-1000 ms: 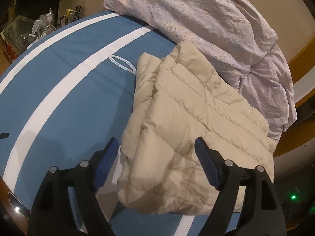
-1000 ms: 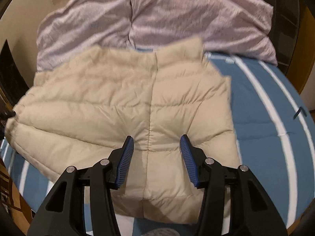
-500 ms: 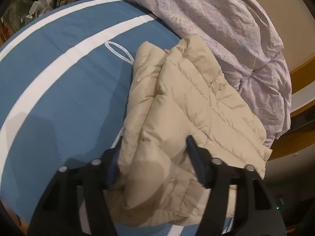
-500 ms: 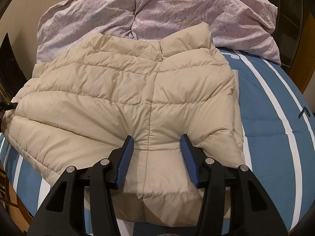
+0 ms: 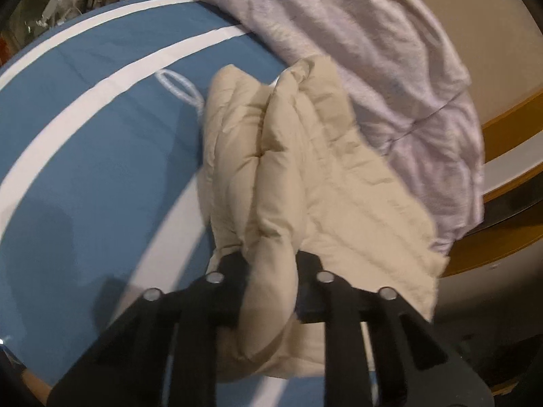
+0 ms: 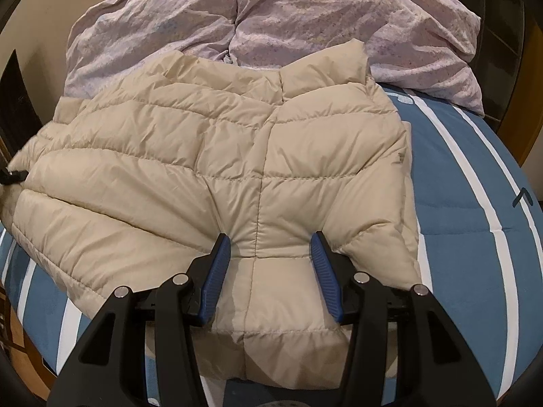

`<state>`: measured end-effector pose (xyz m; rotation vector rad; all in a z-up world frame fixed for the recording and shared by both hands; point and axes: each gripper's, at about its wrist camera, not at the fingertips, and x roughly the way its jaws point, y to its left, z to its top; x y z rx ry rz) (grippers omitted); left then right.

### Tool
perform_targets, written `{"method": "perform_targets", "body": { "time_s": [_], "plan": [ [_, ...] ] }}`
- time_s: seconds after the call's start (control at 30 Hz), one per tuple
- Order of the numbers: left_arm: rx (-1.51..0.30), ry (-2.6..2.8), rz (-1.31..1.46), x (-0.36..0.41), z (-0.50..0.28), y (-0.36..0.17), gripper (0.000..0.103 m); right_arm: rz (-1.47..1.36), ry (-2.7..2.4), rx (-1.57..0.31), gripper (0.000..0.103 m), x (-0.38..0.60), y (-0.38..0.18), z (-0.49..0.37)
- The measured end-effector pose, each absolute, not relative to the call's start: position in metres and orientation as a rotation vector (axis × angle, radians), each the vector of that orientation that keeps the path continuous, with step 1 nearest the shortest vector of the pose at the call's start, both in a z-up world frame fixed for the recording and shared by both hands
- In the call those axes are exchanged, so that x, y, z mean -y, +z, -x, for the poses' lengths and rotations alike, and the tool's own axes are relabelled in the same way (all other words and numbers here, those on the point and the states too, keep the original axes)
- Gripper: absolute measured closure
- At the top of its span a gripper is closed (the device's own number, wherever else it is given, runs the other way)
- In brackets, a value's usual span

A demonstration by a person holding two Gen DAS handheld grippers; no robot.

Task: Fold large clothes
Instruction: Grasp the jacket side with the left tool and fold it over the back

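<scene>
A beige puffer jacket [image 5: 305,156] lies on a blue bedspread with white stripes [image 5: 85,135]. My left gripper [image 5: 269,261] is closing on the jacket's side edge; a thick fold of the fabric is bunched between its jaws and hides the pads. In the right wrist view the jacket [image 6: 169,156] spreads wide, collar at the far end. My right gripper [image 6: 268,240] sits at the near hem, blue pads dug into the padding with a bulge of jacket squeezed between them and creases fanning out from both tips.
A crumpled lilac duvet [image 6: 305,17] is heaped at the head of the bed, touching the jacket's collar. Bare bedspread [image 6: 468,203] stretches to the right. A wooden bed frame [image 5: 509,125] runs along the far side. Small clutter [image 5: 64,0] stands beyond the bed.
The left gripper's jaws have drawn together from wide apart onto the jacket's edge, bunching it into a raised fold. The right gripper and the hem in it have stayed put.
</scene>
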<state>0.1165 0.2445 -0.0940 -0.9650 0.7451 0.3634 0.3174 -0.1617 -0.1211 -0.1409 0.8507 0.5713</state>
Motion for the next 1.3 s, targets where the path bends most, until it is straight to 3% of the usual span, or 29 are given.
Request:
{"method": "perform_targets", "body": {
  "time_s": [0.37, 0.67, 0.93, 1.3],
  "plan": [
    [-0.543, 0.204, 0.972, -0.212, -0.125, 0.0, 0.09, 0.142, 0.58, -0.843, 0.051, 0.163, -0.123, -0.317],
    [-0.512, 0.081, 0.886, -0.15, -0.163, 0.058, 0.09, 0.167, 0.567, -0.847, 0.051, 0.158, -0.123, -0.318],
    [-0.557, -0.016, 0.803, -0.087, -0.21, 0.072, 0.09, 0.156, 0.574, -0.859, 0.051, 0.159, -0.123, -0.322],
    [-0.666, -0.129, 0.76, -0.01, -0.266, 0.051, 0.09, 0.12, 0.596, -0.87, 0.051, 0.163, -0.123, -0.324]
  ]
}}
